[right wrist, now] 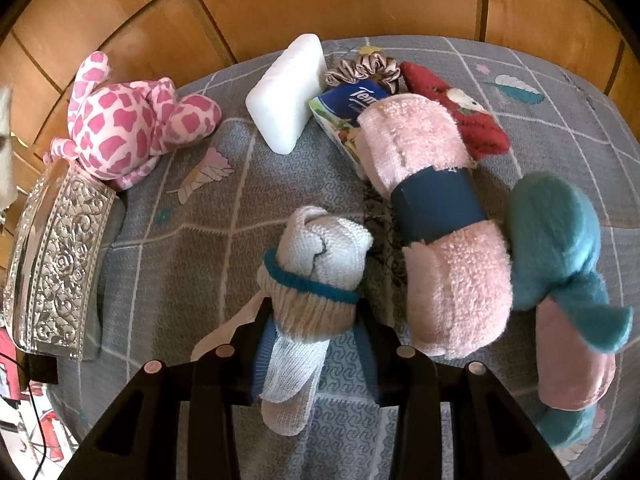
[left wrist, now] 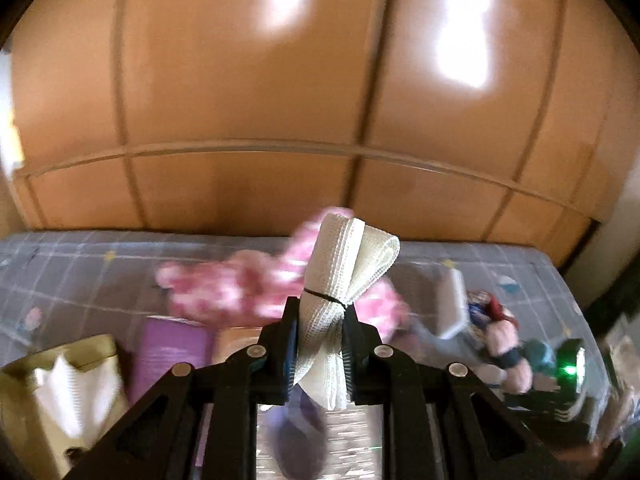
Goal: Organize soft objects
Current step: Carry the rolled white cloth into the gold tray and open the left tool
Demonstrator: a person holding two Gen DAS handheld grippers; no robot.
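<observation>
**Both hand-held grippers loaded, cloth bundles ready to place**

Left hand-held gripper (left wrist: 320, 320) is clamped on a white waffle-weave cloth (left wrist: 344, 264) tied with a thin black band, held up off the bed (left wrist: 80, 268) with its folded end pointing away. The view is blurred, so nothing finer can be told. Right hand-held gripper (right wrist: 316, 332) grips a rolled white sock bundle (right wrist: 316, 276) with a teal cuff band, low over the bed's grey checked cover near its middle.

Around the sock bundle, the pink rolled towel (right wrist: 436, 216) with a blue sleeve lies just to its right, touching a teal and pink plush (right wrist: 560, 256). A white sponge block (right wrist: 288, 92), a tissue pack (right wrist: 352, 108), a scrunchie (right wrist: 364, 68) and a red sock (right wrist: 456, 108) crowd the far edge; a pink spotted plush (right wrist: 128, 120) lies at the far left corner beside a silver embossed box (right wrist: 56, 264).

To place well, I would keep each grip firm at the band, since loose ends droop, and set the bundles beside like items without dragging the cover or knocking the towel.
</observation>
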